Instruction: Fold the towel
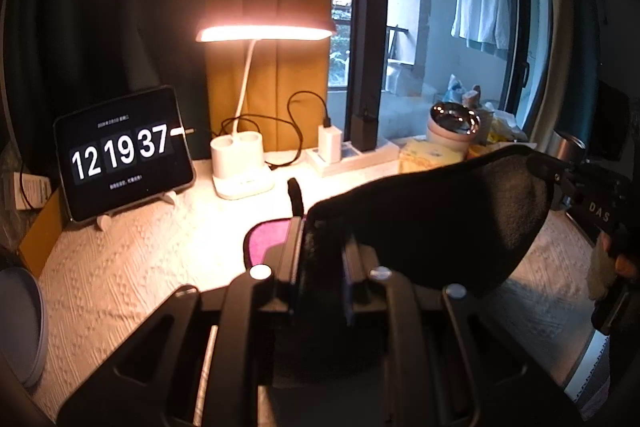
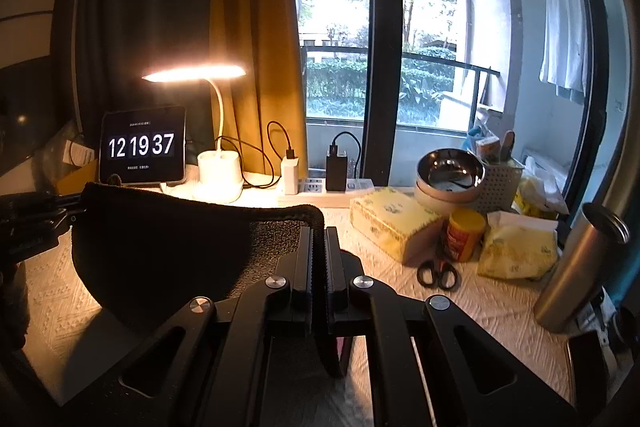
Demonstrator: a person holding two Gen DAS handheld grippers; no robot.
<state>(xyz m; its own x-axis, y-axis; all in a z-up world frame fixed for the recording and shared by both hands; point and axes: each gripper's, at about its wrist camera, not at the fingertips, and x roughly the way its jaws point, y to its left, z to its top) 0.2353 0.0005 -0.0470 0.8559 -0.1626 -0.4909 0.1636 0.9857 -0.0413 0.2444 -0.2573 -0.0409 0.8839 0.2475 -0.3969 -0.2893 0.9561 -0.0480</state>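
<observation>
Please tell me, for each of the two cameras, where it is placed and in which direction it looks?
Left wrist: on the left gripper, facing the window and lamp; its fingers clamp the towel; the right gripper shows at right.
Right wrist: on the right gripper, facing the window; the left gripper shows at left.
Shared: towel, lamp, clock.

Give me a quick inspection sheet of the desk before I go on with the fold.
Surface: white textured cloth, lamp-lit.
Job's things: dark towel held up off the desk by two corners, sagging between.
Clutter: tablet clock, lamp, steel bowl, tissue packs, jar, scissors, flask.
Grippers: left hand-held gripper and right hand-held gripper both shut on towel.
Cables: charger leads at power strip.
Surroundings: curtains, window, balcony.
</observation>
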